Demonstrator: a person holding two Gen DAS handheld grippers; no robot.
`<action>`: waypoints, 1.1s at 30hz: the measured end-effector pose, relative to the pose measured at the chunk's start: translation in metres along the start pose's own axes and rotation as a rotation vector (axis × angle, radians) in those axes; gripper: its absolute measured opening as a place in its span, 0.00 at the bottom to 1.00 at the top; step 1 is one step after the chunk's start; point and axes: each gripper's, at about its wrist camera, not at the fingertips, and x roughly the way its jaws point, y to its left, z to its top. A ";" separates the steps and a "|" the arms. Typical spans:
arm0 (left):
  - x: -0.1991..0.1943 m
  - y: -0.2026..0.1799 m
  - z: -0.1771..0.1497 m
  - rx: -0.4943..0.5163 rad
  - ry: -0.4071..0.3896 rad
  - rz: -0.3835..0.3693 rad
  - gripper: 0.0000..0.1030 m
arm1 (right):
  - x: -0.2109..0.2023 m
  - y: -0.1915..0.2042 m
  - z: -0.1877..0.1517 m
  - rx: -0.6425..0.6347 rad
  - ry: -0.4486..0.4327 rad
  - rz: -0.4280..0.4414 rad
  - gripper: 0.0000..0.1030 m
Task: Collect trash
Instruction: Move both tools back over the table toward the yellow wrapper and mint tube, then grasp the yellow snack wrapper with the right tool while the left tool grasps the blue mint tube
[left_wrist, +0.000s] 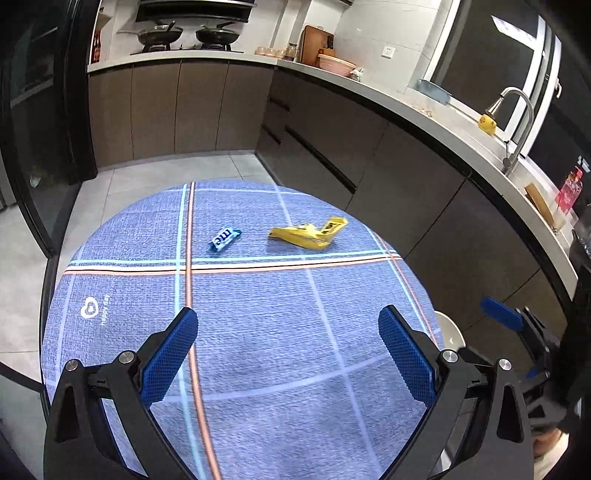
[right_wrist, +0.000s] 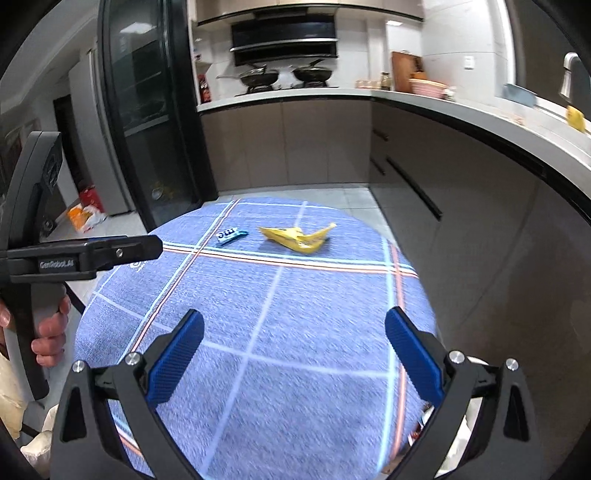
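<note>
The left gripper (left_wrist: 288, 354) hangs over the near part of a round worktop (left_wrist: 258, 369) under a blue plaid cloth, its blue pads spread wide with nothing between them. The right gripper (right_wrist: 294, 356) is likewise spread wide and empty over the same cloth.

Two bits of trash lie on the far side of the worktop, apart from each other: a small blue wrapper (left_wrist: 224, 238) to the left and a crumpled yellow wrapper (left_wrist: 308, 234) to the right. In the right wrist view they show again, blue wrapper (right_wrist: 231, 235) and yellow wrapper (right_wrist: 297, 237), just past the red and white cross stripes. Bare cloth lies between both grippers and the wrappers; nothing stands in the way.

A white rim, perhaps a bin (left_wrist: 448, 330), shows just off the worktop's right edge, beside the left gripper's right finger. Beyond the worktop run grey cabinets (left_wrist: 177, 110), with two pans (left_wrist: 160, 34) on a hob, a faucet (left_wrist: 517, 122) and a yellow item (left_wrist: 487, 123) beside it. A hand (right_wrist: 51, 328) grips the left gripper's handle at the left of the right wrist view.
</note>
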 end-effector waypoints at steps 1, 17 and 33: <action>0.003 0.007 0.002 -0.003 0.004 0.014 0.92 | 0.006 0.003 0.005 -0.009 0.007 0.009 0.91; 0.059 0.050 0.033 0.060 0.045 0.059 0.92 | 0.105 0.031 0.061 -0.157 0.106 0.132 0.73; 0.123 0.064 0.060 0.186 0.087 0.082 0.78 | 0.200 0.023 0.075 -0.292 0.200 0.101 0.58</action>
